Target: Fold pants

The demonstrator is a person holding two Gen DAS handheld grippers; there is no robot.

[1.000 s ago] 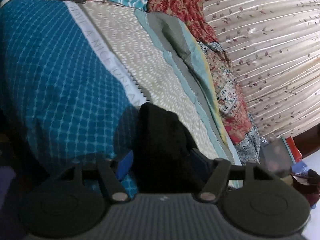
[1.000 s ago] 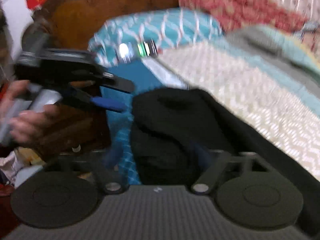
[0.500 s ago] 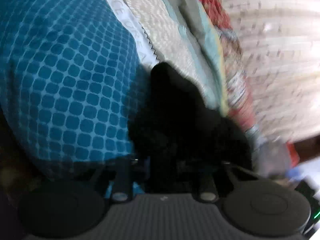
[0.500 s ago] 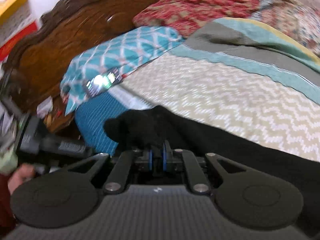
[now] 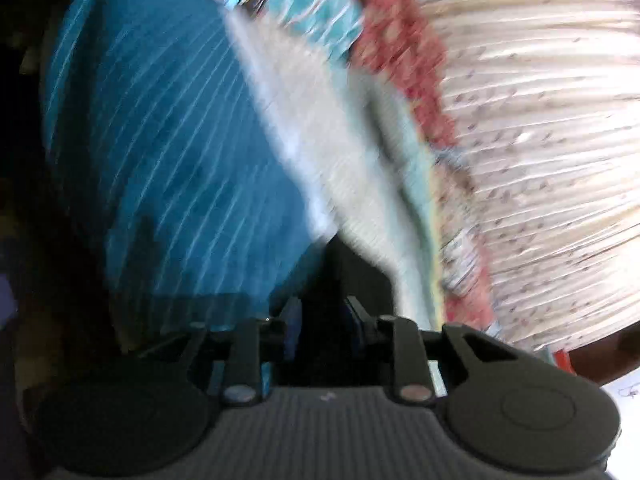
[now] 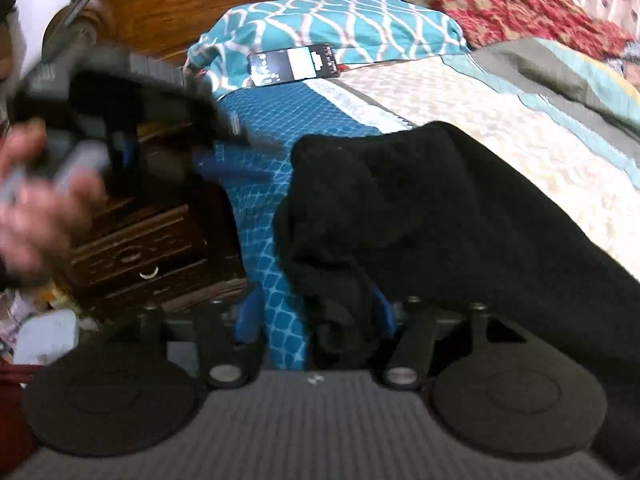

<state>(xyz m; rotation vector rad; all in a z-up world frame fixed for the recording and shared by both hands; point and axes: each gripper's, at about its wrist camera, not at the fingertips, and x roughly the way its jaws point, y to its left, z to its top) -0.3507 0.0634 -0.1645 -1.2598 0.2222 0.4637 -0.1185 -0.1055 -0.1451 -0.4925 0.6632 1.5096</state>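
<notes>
Black pants (image 6: 420,208), right hand-held gripper (image 6: 316,316) opening around them, left hand-held gripper (image 5: 320,320) narrow, opening, bedsheet lettering (image 6: 352,106) unreadable

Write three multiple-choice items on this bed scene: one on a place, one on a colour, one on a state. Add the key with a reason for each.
1. Where does the dark phone-like device lie?
A) on a chair
B) against the teal pillow
C) on the floor

2. What colour are the pants?
A) red
B) black
C) white

3. How do the pants lie?
A) bunched up on the blue sheet
B) hung on a hanger
C) folded into a neat square

Key:
1 B, the device rests at the pillow's lower edge, where it meets the sheet.
2 B, the cloth is plain black all over.
3 A, one end is rumpled in a heap on the bed, with no tidy fold.
</notes>
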